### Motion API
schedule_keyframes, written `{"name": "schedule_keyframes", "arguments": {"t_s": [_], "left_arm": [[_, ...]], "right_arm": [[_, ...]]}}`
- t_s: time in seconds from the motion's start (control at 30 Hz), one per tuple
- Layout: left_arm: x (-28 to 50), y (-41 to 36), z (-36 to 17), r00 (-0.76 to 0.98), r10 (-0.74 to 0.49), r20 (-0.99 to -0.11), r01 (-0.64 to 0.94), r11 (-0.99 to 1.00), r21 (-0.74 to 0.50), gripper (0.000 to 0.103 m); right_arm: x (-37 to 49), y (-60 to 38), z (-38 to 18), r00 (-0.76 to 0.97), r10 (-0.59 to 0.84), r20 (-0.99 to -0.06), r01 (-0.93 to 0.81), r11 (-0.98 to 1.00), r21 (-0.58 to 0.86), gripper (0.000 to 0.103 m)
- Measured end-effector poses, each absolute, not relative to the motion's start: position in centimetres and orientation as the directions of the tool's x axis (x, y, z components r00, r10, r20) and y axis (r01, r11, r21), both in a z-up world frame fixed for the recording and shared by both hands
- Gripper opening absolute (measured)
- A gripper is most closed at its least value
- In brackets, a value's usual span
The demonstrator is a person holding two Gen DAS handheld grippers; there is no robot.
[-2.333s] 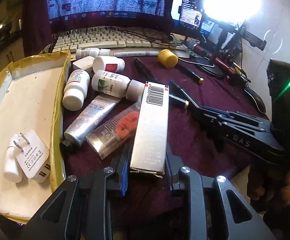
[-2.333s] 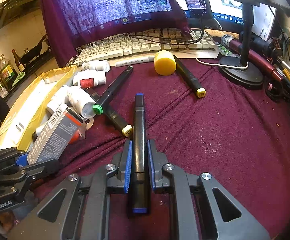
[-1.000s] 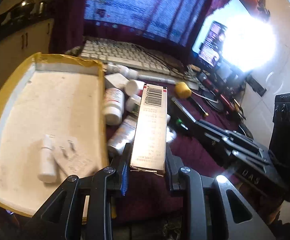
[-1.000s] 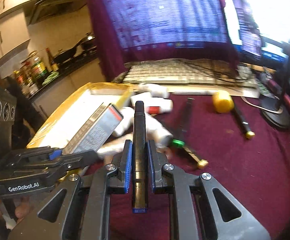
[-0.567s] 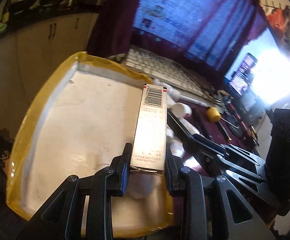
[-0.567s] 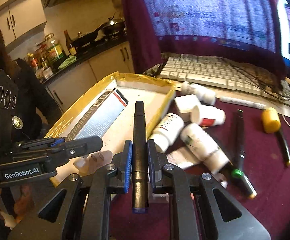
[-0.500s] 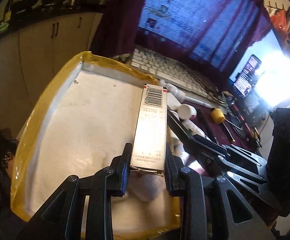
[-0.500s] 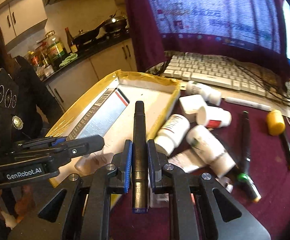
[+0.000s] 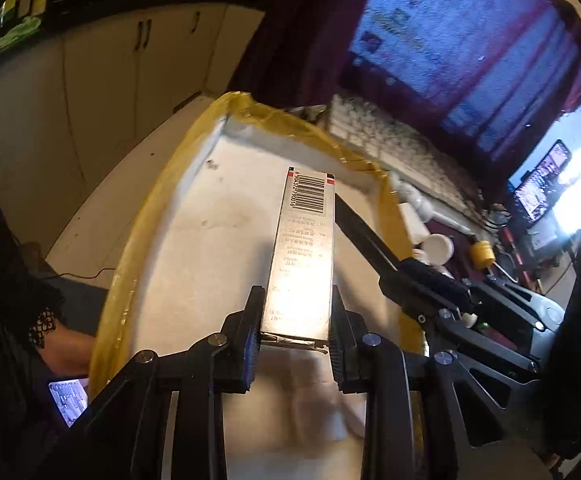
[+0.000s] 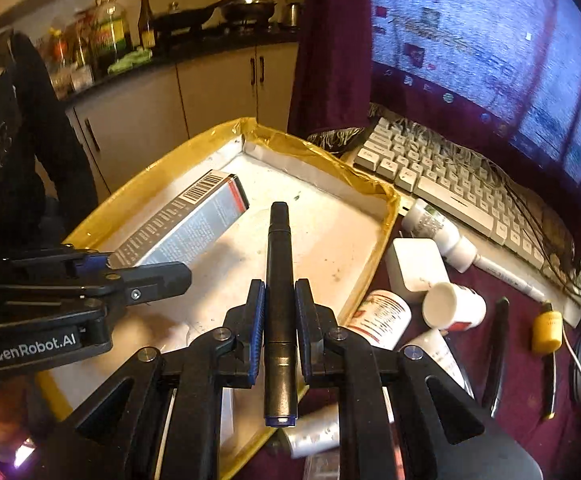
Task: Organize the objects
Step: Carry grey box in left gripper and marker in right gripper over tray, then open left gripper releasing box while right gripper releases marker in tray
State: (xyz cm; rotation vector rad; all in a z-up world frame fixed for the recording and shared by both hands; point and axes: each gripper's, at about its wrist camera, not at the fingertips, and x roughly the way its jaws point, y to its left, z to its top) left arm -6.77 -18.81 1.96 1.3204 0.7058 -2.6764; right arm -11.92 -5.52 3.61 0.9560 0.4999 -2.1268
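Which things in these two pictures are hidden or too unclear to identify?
- Left wrist view: the white shapes low in the tray are blurred and partly covered by the left gripper and its silver box.
- Left wrist view: small print on the box is unreadable.
- Right wrist view: the marker and right gripper cover the tray's near end.

Both grippers, left (image 9: 293, 334) & right (image 10: 279, 320), angled down, jaws clamped.

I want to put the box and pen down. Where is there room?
The tray floor is mostly bare, from its far yellow rim to the middle. Beside it, the cloth between the tray and keyboard is crowded with white bottles.
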Motion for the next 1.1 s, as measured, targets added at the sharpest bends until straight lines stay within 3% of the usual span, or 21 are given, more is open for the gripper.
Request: {"name": "schedule_keyframes", "arguments": {"t_s": [0.23,0.73,0.83,0.9,1.03,1.1], "left_arm": [[-6.7,-18.7,0.9,-0.601,0.114,-0.791,0.28,-0.897,-0.342,0.025],[-6.8,-17.6,0.8,-0.554,0.002,-0.833,0.298,-0.933,-0.2,0.026],[-6.5,-17.8,0.9,-0.559,0.005,-0.829,0.301,-0.931,-0.208,0.044],[-6.2,-17.8,1.1,-0.58,0.028,-0.814,0.284,-0.93,-0.234,0.056],[-6.0,-17.2,1.5,-0.605,0.044,-0.795,0.266,-0.93,-0.254,0.066],[-5.7,-17.0,1.8,-0.618,0.047,-0.785,0.258,-0.931,-0.259,0.07]], "right_arm": [[-11.7,-7.1,2.2,-0.477,-0.395,-0.785,0.755,-0.642,-0.136,0.012],[-11.5,-7.2,1.4,-0.458,-0.366,-0.81,0.75,-0.649,-0.13,0.013],[-11.3,-6.6,1.6,-0.457,-0.371,-0.809,0.743,-0.659,-0.117,0.017],[-11.2,-6.1,1.9,-0.445,-0.384,-0.809,0.745,-0.66,-0.096,0.025],[-10.5,-5.2,2.8,-0.428,-0.414,-0.803,0.759,-0.647,-0.071,0.039],[-10.1,-4.1,3.4,-0.412,-0.452,-0.791,0.766,-0.643,-0.031,0.04]]}}
